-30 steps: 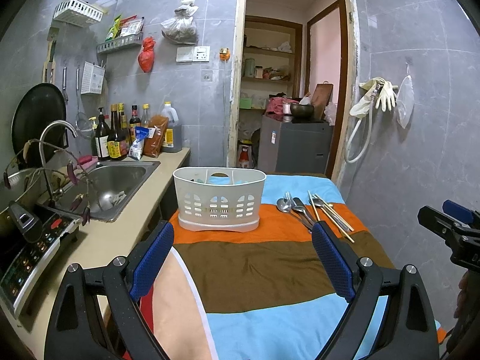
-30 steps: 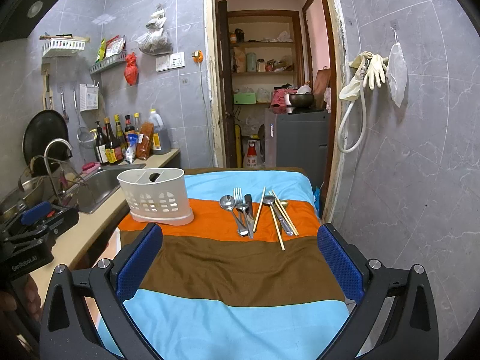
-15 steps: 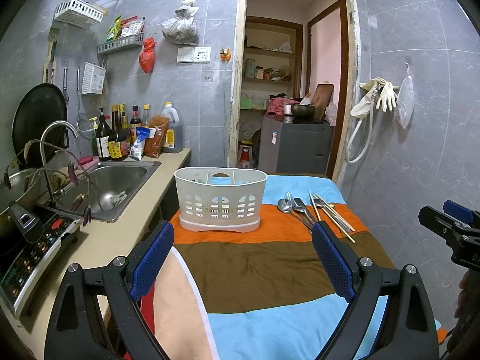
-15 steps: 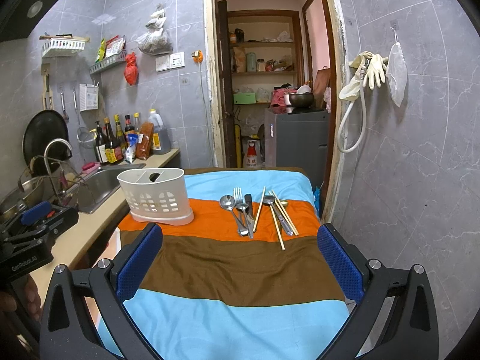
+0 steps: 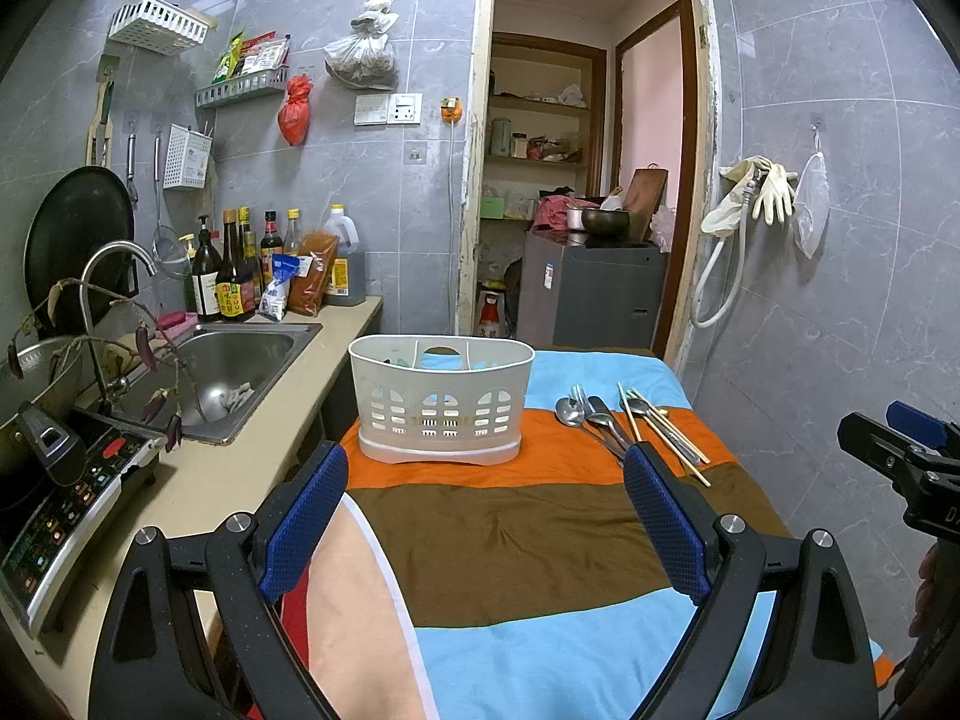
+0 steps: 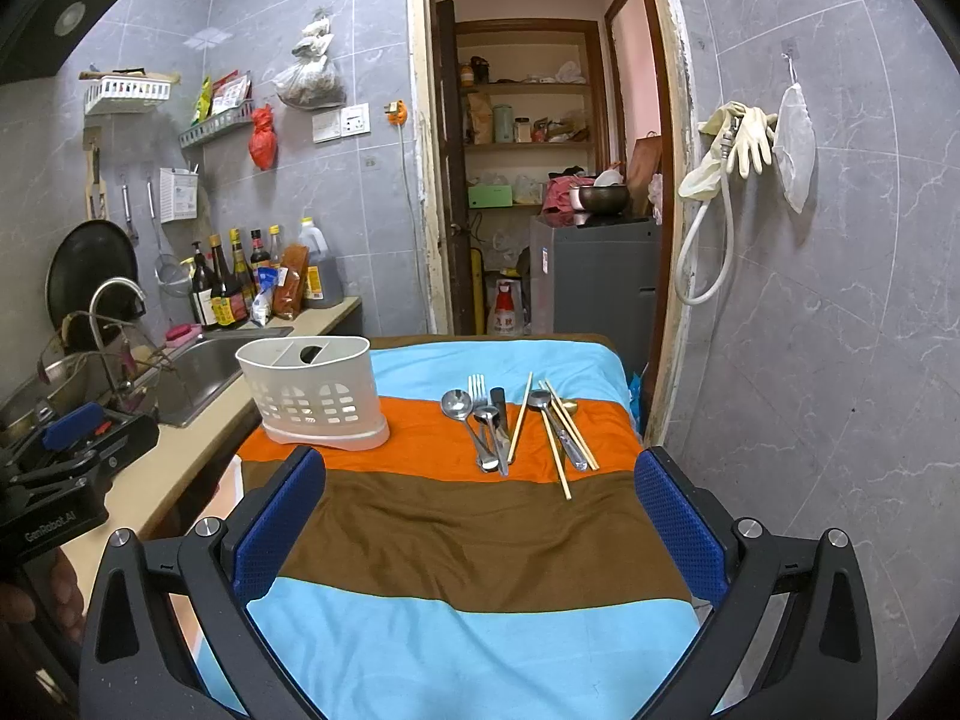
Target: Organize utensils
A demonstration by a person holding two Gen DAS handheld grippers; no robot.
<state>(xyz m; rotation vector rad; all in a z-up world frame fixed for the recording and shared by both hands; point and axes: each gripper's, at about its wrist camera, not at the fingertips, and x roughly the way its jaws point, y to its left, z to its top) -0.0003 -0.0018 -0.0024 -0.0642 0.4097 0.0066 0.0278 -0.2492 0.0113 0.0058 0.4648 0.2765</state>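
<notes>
A white slotted utensil caddy stands on the orange stripe of a striped cloth, divided into compartments. To its right lie loose utensils: metal spoons, a fork, wooden chopsticks and more cutlery. My left gripper hovers open over the brown stripe, short of the caddy, nothing between its blue pads. My right gripper is likewise open and empty, well short of the utensils. Each gripper shows at the other view's edge.
The striped cloth covers a table. A counter with a steel sink, a faucet, an induction cooker and sauce bottles runs along the left. A grey tiled wall is close on the right; a doorway opens behind.
</notes>
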